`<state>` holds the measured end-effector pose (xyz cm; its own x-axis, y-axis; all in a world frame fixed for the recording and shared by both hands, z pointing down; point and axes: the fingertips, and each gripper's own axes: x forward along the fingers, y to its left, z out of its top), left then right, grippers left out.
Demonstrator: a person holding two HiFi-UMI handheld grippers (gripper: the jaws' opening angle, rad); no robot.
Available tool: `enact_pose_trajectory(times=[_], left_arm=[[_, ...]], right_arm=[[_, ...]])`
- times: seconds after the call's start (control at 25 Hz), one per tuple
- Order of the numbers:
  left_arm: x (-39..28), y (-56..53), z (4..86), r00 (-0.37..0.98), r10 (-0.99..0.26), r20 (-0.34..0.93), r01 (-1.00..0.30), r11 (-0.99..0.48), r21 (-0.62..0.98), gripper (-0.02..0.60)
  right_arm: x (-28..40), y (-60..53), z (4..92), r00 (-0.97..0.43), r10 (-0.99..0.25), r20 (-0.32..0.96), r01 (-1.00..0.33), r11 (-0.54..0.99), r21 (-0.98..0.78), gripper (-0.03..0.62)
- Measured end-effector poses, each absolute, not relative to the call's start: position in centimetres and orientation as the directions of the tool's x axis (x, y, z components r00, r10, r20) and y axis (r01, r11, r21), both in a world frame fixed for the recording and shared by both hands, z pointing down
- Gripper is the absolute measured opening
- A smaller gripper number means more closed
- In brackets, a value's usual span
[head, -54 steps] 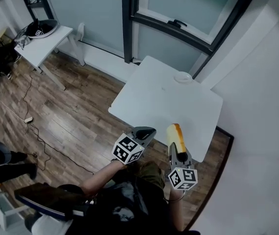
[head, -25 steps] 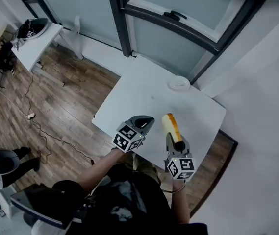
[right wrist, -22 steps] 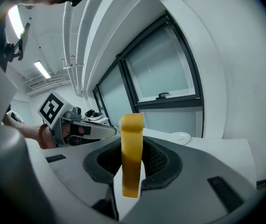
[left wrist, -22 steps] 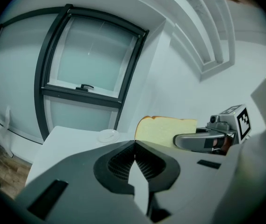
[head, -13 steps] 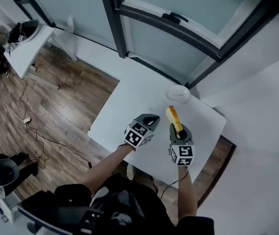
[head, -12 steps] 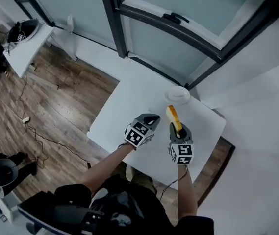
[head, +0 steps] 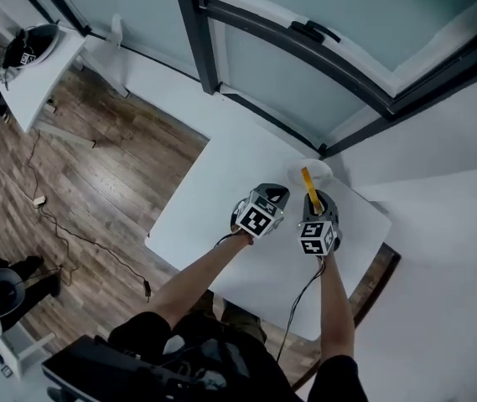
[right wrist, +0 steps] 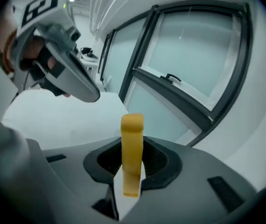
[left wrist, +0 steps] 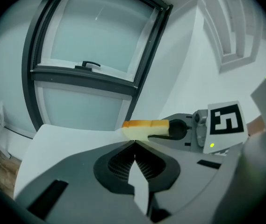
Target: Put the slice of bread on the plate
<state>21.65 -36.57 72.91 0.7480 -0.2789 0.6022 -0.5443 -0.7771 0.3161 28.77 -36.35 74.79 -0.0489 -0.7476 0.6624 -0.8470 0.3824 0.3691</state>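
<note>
Bread fills the right claw [right wrist: 132,171]: its two jaws are clenched on the lower part of the slice of bread [right wrist: 132,136], which stands on edge between them with its yellow-brown crust sticking up and forward past the tips. In the head view the right claw [head: 314,204] points away from the person, and the slice [head: 308,183] reaches out from its tips over the near rim of the white plate [head: 296,170]; whether the bread touches the plate cannot be told. The plate sits just ahead of that claw, near the far corner of the white counter [head: 221,195].

Just beside the right claw, on its left, hangs the left claw [head: 277,194], pointing the same way above the counter. Its own view shows its jaws [left wrist: 134,149] pressed together with nothing between them. From there the right claw [left wrist: 166,130] shows to the right, and the slice [left wrist: 144,127] lies level ahead of the left claw's tips. Each claw carries a marker cube [head: 258,219] behind it, with the person's bare forearm [head: 204,266] running back toward the bottom of the head view.

Beyond the plate and the counter's far edge rises a dark-framed window [head: 305,53] with a handle. Off to the left of both claws, below the counter's edge, lies a wooden floor [head: 79,166].
</note>
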Motion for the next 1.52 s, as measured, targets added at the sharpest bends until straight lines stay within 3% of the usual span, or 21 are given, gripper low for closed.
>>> enact_pose_trajectory(times=[0.28, 0.4, 0.48, 0.6, 0.76, 0.84, 1.04, 1.08, 1.2, 1.32, 1.52], left_arm=[[23.1, -36.6, 74.4, 0.758, -0.232, 0.609, -0.516, -0.784, 0.345, 0.003], [22.6, -36.2, 74.6, 0.76, -0.221, 0.611, -0.512, -0.782, 0.355, 0.003], [22.1, -35.5, 75.0, 0.761, -0.212, 0.614, -0.513, -0.775, 0.368, 0.003], [21.4, -35.2, 75.0, 0.763, -0.201, 0.614, -0.515, -0.763, 0.391, 0.003], [20.6, -34.6, 75.3, 0.761, -0.185, 0.622, -0.522, -0.745, 0.416, 0.003], [20.5, -34.3, 75.4, 0.763, -0.177, 0.622, -0.519, -0.742, 0.425, 0.003], [20.2, -33.5, 74.7, 0.767, -0.168, 0.619, -0.506, -0.752, 0.422, 0.003], [20.1, -33.3, 74.4, 0.769, -0.168, 0.617, -0.502, -0.755, 0.421, 0.003], [19.7, -32.6, 73.2, 0.779, -0.169, 0.604, -0.49, -0.765, 0.418, 0.003], [19.4, -31.9, 71.3, 0.796, -0.178, 0.578, -0.469, -0.786, 0.404, 0.003], [17.4, -29.1, 67.9, 0.821, -0.2, 0.534, -0.443, -0.814, 0.375, 0.003]], right_arm=[[30.5, -39.8, 78.3, 0.192, -0.719, 0.667, -0.531, 0.496, 0.687, 0.097], [30.3, -40.7, 80.3, 0.238, -0.704, 0.669, -0.349, 0.58, 0.736, 0.097], [30.2, -40.4, 81.9, 0.236, -0.671, 0.703, -0.331, 0.625, 0.707, 0.097], [30.0, -39.8, 83.0, 0.183, -0.584, 0.791, -0.427, 0.678, 0.599, 0.102], [30.0, -38.8, 83.5, 0.079, -0.413, 0.907, -0.581, 0.72, 0.379, 0.251], [29.8, -38.0, 83.6, 0.031, -0.366, 0.93, -0.62, 0.723, 0.305, 0.284], [29.5, -35.6, 82.5, -0.015, -0.367, 0.93, -0.689, 0.678, 0.256, 0.293], [29.2, -35.0, 81.7, -0.029, -0.391, 0.92, -0.714, 0.652, 0.255, 0.287], [28.1, -33.6, 78.0, -0.087, -0.53, 0.843, -0.83, 0.507, 0.233, 0.123], [27.5, -31.5, 73.5, -0.111, -0.659, 0.744, -0.932, 0.329, 0.152, 0.048], [26.6, -26.3, 66.7, -0.093, -0.793, 0.603, -0.99, 0.135, 0.025, 0.008]])
